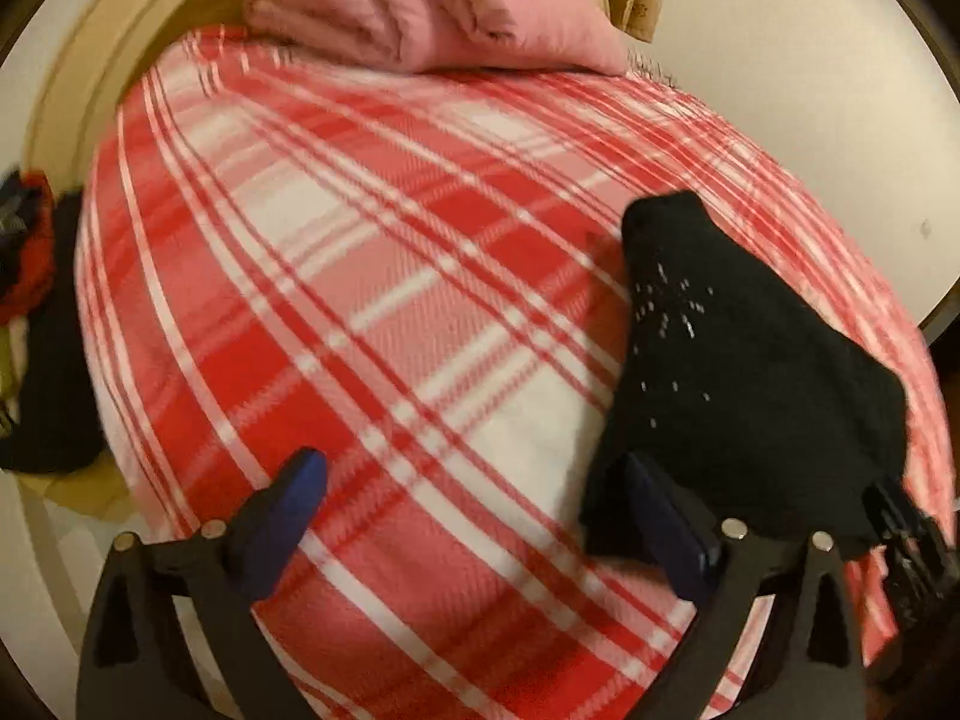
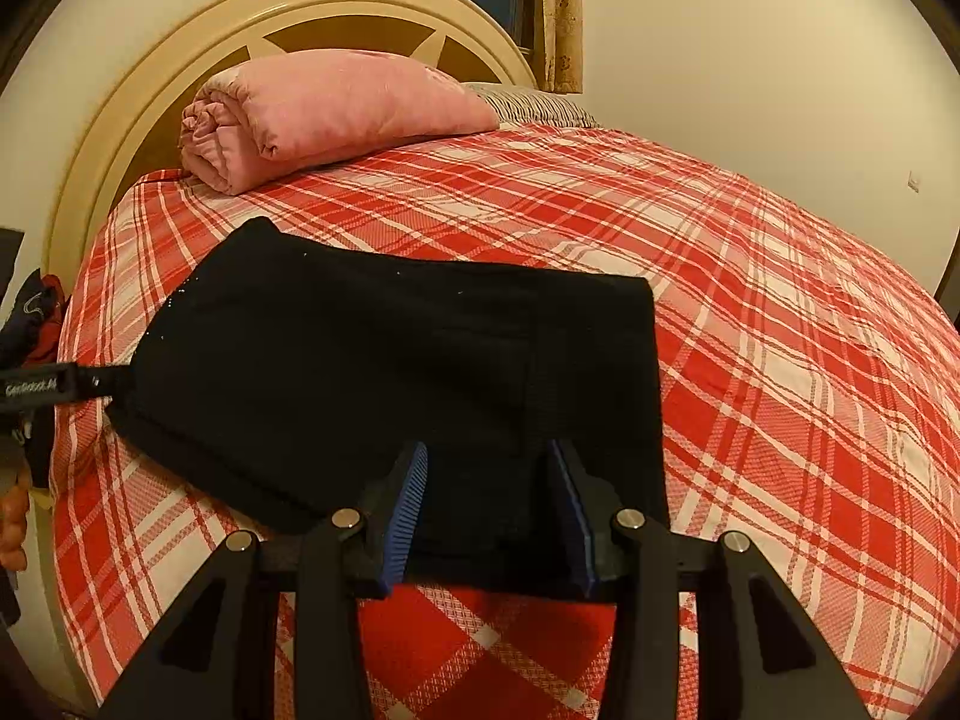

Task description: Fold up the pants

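The black pants (image 2: 390,372) lie folded into a flat block on the red plaid bedcover (image 2: 780,360). My right gripper (image 2: 487,462) has its blue pads on either side of the pants' near edge, with dark fabric filling the gap between them. In the left wrist view the pants (image 1: 750,360) lie to the right of my left gripper (image 1: 474,474). Its jaws stand wide open over bare bedcover (image 1: 360,300), the right finger just at the pants' edge. The right gripper (image 1: 906,528) shows at the pants' near right corner. A finger of the left gripper (image 2: 60,387) shows at the pants' left edge.
A rolled pink quilt (image 2: 324,114) lies at the head of the bed, against the cream headboard (image 2: 150,96). A pile of red and dark clothes (image 1: 30,252) sits beside the bed on the left. A pale wall (image 2: 780,60) runs along the right side.
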Action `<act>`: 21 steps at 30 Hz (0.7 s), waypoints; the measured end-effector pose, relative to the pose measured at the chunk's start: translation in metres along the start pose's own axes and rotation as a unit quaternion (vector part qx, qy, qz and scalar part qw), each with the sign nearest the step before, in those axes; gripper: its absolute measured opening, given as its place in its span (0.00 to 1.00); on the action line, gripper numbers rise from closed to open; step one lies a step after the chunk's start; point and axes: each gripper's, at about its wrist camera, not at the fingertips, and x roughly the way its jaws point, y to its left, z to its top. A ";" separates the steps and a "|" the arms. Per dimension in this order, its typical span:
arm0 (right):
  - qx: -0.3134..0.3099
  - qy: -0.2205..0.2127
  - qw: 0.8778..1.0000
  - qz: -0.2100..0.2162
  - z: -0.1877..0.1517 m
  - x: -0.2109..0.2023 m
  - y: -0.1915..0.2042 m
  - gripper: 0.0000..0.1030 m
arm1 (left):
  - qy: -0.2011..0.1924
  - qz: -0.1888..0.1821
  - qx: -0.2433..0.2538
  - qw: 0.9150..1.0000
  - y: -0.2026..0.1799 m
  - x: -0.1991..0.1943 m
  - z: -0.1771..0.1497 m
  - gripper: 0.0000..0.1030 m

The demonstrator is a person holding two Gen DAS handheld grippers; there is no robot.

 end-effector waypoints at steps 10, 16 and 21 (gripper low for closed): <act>-0.012 0.003 1.000 -0.011 0.001 0.000 0.005 0.45 | -0.009 0.056 0.027 0.998 -0.005 -0.008 -0.001 0.98; -0.026 0.008 0.997 -0.067 -0.004 -0.013 0.023 0.49 | -0.036 0.077 0.071 0.994 -0.024 -0.020 -0.019 0.94; -0.010 0.052 0.996 -0.069 -0.020 -0.024 0.030 0.61 | -0.028 0.037 0.082 0.996 -0.032 -0.030 -0.035 0.92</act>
